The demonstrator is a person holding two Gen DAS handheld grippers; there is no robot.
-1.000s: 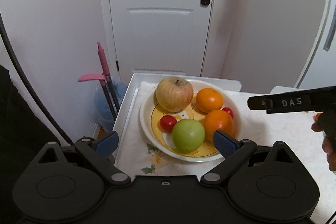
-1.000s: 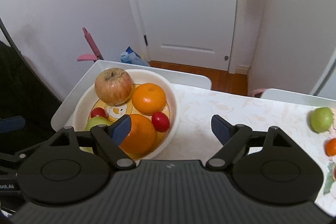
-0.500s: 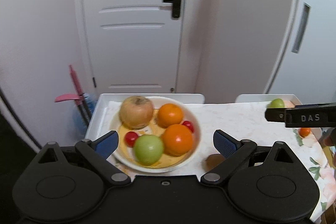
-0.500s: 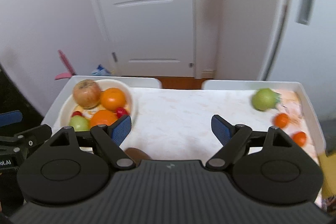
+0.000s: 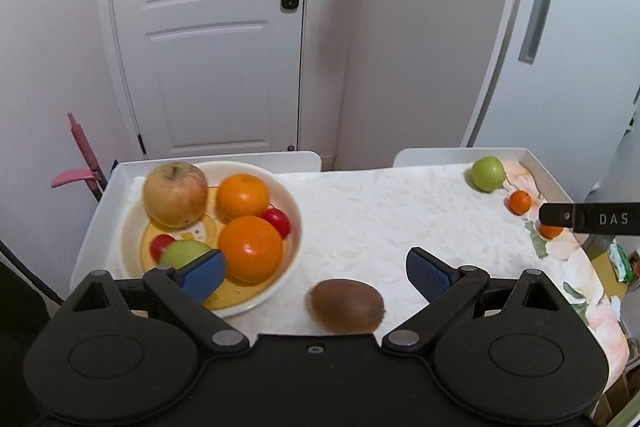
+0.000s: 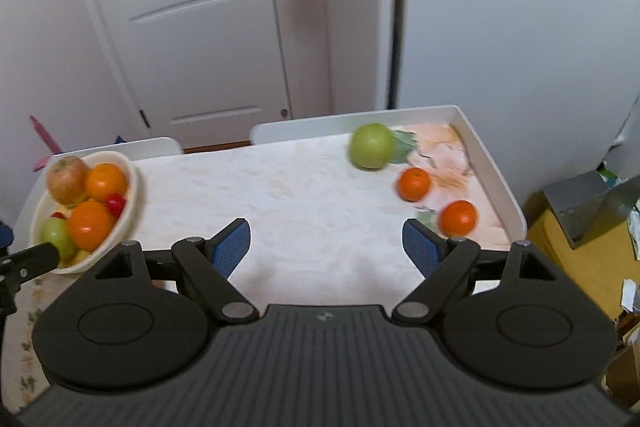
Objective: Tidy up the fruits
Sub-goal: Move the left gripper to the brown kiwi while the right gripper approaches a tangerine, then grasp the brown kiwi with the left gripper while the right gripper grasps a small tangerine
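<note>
Left gripper (image 5: pixel 316 269) is held wide apart and empty; kiwi (image 5: pixel 346 305) is seen on the table (image 5: pixel 360 211) between its fingers, just right of the bowl (image 5: pixel 294 211). Right gripper (image 6: pixel 326 243) is likewise spread and empty, with the green apple (image 6: pixel 371 146) and two tangerines (image 6: pixel 413 183) well right of the bowl.

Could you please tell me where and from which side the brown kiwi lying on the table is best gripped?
Grip the fuzzy brown oval kiwi across its short middle, coming down from above with the open left gripper. It lies on its side, long axis running left to right, so the narrower waist probably fits between the fingers. The white fruit bowl sits just left of it, so keep clear there.
</note>
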